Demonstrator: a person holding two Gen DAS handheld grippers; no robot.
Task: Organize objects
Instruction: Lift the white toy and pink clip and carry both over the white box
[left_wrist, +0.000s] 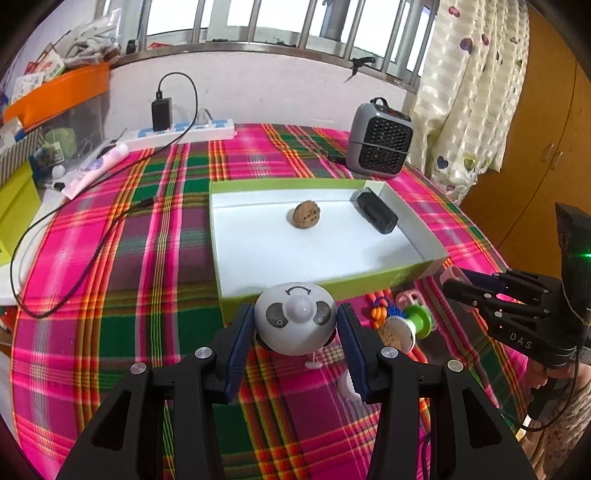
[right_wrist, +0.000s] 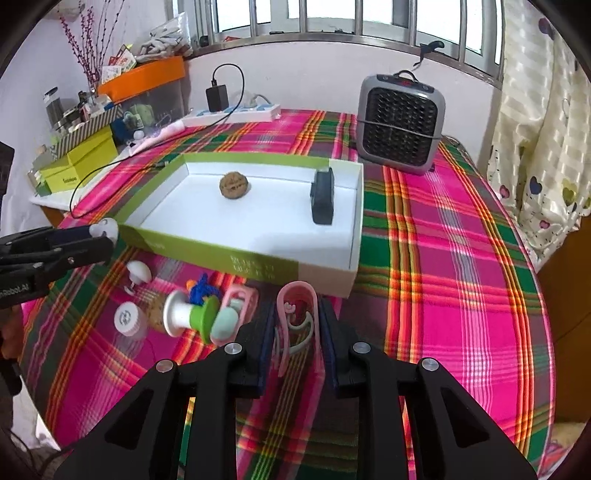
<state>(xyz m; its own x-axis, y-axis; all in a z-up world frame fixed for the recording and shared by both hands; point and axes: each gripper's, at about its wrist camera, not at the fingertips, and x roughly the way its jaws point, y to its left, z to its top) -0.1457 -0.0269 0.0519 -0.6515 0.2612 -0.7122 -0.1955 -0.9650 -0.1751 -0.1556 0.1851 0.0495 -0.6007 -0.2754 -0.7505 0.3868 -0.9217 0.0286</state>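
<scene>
My left gripper (left_wrist: 295, 325) seemingly clamps the panda toy (left_wrist: 295, 317); right gripper (right_wrist: 297, 325) pinches the pink clip (right_wrist: 297, 295); box (left_wrist: 369, 280) lies just ahead of both.

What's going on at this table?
A person is tidying small items into a white box, one tool in each hand. The left tool holds a grey panda toy just in front of the box. The right tool is shut on a pink clip. A walnut and a black device already lie in the box; more toys wait on the cloth.
</scene>
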